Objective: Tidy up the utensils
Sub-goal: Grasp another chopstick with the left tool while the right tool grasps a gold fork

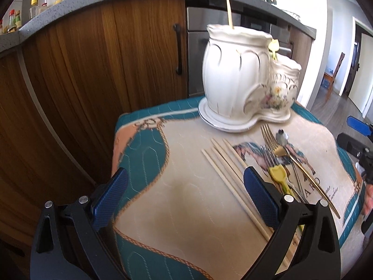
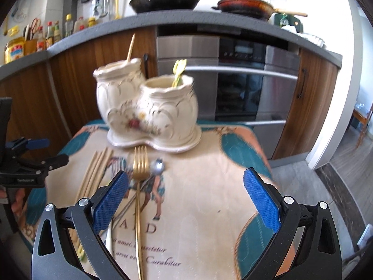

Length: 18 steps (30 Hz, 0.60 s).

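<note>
A white ceramic double-pot holder [image 1: 242, 79] stands at the far side of a printed cloth [image 1: 186, 198]; it also shows in the right wrist view [image 2: 149, 107]. One chopstick [image 1: 229, 14] stands in the taller pot, a yellow utensil [image 1: 273, 47] in the shorter one. Several chopsticks [image 1: 228, 170], a gold fork [image 1: 270, 140], a silver spoon [image 1: 282, 137] and a yellow utensil [image 1: 277, 172] lie on the cloth. My left gripper [image 1: 186, 198] is open and empty, left of the chopsticks. My right gripper [image 2: 186, 200] is open and empty above the cloth, right of the gold fork [image 2: 139, 170].
Wooden cabinets [image 1: 81, 81] and an oven [image 2: 244, 79] stand behind the table under a grey counter [image 2: 186, 21] with pans and bottles. The cloth's edges drop off left and right. The other gripper shows at the right edge [image 1: 356, 144] and the left edge [image 2: 25, 161].
</note>
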{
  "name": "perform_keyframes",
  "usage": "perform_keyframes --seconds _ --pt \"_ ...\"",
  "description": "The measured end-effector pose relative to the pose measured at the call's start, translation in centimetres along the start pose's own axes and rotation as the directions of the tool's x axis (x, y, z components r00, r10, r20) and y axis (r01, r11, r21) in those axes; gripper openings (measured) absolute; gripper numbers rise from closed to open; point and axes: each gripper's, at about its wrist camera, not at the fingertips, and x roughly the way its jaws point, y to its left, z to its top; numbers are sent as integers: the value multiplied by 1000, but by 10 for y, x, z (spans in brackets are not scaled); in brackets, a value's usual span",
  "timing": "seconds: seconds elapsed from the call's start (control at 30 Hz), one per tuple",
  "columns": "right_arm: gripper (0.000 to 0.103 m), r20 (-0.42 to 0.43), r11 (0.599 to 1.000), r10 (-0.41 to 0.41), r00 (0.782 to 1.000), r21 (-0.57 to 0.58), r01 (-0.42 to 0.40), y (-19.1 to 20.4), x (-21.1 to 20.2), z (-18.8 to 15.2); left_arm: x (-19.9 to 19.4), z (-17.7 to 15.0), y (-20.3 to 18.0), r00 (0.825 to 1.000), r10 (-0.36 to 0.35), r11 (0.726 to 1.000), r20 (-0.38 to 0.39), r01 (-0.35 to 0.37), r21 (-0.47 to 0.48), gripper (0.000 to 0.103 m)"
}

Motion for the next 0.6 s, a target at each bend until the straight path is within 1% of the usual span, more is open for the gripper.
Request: perform_keyframes --seconds 0.17,0.33,0.37,0.4,0.5,0.57,0.6 --pt "98 -38 1000 10 999 -25 -11 7 4 -6 10 -7 -11 998 11 1000 -59 -10 24 97" --pt "98 -56 999 11 998 -40 -13 11 7 -8 18 -15 -20 994 15 998 -107 -9 55 97" --pt "98 -62 999 13 998 -36 -16 10 8 -9 20 -17 -23 993 16 998 -113 -9 64 95" --pt "98 -66 999 15 998 -33 -17 10 9 -9 21 -18 -26 993 14 997 -120 -5 73 90" --pt "98 -81 1000 20 996 -16 -21 7 12 -10 25 -22 -33 989 8 995 -148 6 96 81" --pt "98 -89 1000 23 996 -7 -23 6 12 -11 26 -23 -35 988 -14 995 -151 28 91 75" --pt "98 -94 1000 21 995 -6 -22 5 13 -11 26 -22 -35 987 -30 996 -156 44 82 68"
